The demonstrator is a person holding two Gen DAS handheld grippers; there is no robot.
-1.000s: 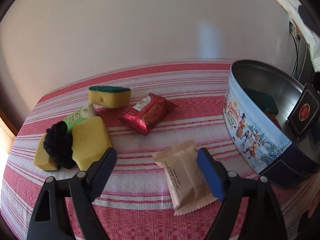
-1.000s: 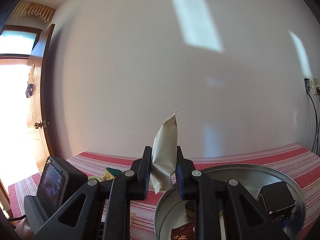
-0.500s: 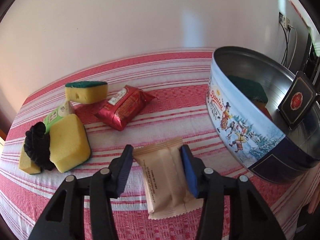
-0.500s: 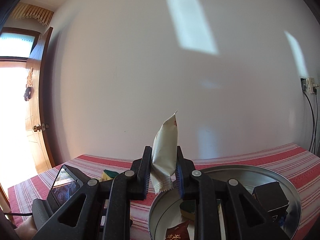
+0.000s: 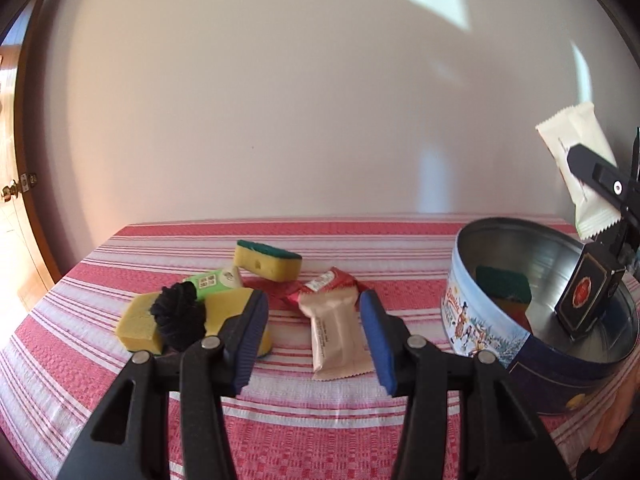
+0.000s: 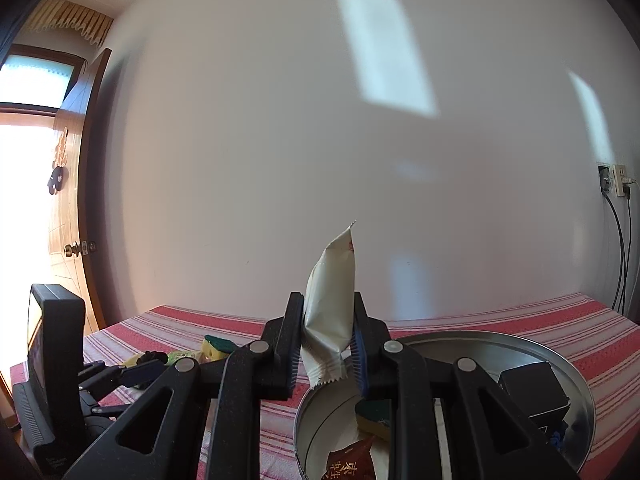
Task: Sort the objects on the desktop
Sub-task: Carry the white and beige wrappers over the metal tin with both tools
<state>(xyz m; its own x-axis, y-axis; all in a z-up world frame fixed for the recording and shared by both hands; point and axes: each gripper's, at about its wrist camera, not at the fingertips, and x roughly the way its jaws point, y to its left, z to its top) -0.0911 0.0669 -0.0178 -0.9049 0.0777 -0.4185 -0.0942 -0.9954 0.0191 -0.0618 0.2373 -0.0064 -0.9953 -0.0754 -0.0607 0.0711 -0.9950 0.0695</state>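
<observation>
My left gripper (image 5: 316, 332) is open, its jaws on either side of a beige snack packet (image 5: 334, 330) that lies on the red striped cloth (image 5: 304, 424). My right gripper (image 6: 326, 350) is shut on a white snack packet (image 6: 330, 308) and holds it upright above the round cookie tin (image 6: 576, 364). The white packet also shows in the left wrist view (image 5: 580, 160), above the tin (image 5: 480, 320). The tin holds a black box (image 5: 586, 296), a green-topped sponge (image 5: 504, 284) and a red packet (image 6: 352, 460).
Left of the beige packet lie a red packet (image 5: 324, 286), a green-topped sponge (image 5: 268, 260), a green sachet (image 5: 214, 282), a black hair tie (image 5: 180, 316) and two yellow sponges (image 5: 138, 324). A wall stands behind the table. A door is at the far left.
My left gripper has opened wider around the beige packet and tilted up to a flatter angle. My right gripper still holds the white packet over the tin.
</observation>
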